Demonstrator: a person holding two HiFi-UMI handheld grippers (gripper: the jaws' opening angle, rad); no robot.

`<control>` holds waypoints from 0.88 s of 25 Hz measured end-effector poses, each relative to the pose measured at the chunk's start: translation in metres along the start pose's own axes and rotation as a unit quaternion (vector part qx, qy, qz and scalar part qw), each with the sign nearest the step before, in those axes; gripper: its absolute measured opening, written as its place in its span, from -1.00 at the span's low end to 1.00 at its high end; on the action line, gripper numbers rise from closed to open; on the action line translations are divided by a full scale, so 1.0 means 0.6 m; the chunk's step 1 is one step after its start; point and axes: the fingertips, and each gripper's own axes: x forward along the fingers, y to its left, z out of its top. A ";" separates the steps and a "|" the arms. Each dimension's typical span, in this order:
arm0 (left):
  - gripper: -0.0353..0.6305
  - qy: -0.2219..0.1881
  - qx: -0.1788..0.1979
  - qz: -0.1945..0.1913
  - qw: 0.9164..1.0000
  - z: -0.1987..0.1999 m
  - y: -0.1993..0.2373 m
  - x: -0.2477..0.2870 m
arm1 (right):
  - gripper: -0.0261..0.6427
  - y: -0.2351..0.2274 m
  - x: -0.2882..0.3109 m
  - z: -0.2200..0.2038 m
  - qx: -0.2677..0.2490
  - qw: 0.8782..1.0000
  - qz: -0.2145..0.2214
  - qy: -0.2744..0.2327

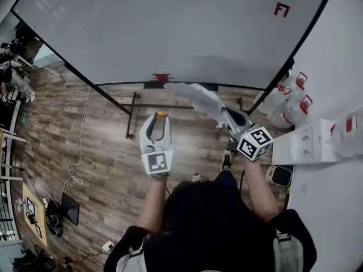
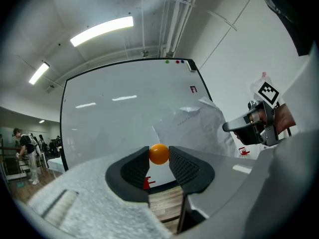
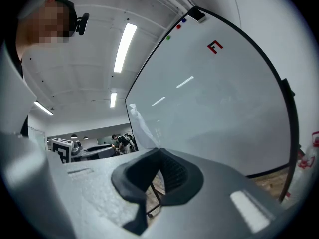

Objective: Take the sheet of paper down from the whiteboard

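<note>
One whiteboard (image 1: 170, 33) is seen above a wooden floor (image 1: 102, 146). One sheet of paper (image 1: 195, 95) is held in the air in front of the board's lower edge. Two claws are counted. The sheet is pinched in the right claw (image 3: 158, 156), whose jaws are closed flat on it. One small orange ball (image 2: 159, 154) is gripped between the tips of the left claw (image 1: 159, 124). One red mark (image 1: 282, 9) is seen on the board.

White sheet of paper (image 1: 197, 97), slightly crumpled, pinched at one edge in the right gripper (image 3: 158, 156); apparently clear of the glossy whiteboard (image 1: 170, 33) behind.
</note>
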 end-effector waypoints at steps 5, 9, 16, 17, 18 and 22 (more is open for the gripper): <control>-0.50 -0.002 -0.002 -0.010 1.000 -0.002 -0.007 -0.033 | -0.91 0.021 -0.027 -0.018 0.003 1.000 -0.007 -0.003; -0.50 -0.009 0.000 -0.015 1.000 -0.002 -0.011 -0.047 | -0.91 0.032 -0.041 -0.027 0.010 1.000 -0.007 -0.008; -0.50 -0.011 0.002 -0.028 1.000 -0.001 -0.027 -0.055 | -0.91 0.040 -0.054 -0.031 0.009 1.000 -0.009 -0.011; -0.50 -0.010 0.004 -0.030 0.999 -0.001 -0.027 -0.055 | -0.91 0.041 -0.056 -0.031 0.010 1.000 -0.010 -0.013; -0.50 -0.009 0.006 -0.032 0.999 0.000 -0.028 -0.053 | -0.91 0.041 -0.056 -0.030 0.010 1.000 -0.011 -0.015; -0.50 -0.014 0.002 -0.037 0.999 0.004 -0.032 -0.045 | -0.91 0.042 -0.055 -0.027 0.012 1.000 -0.011 -0.019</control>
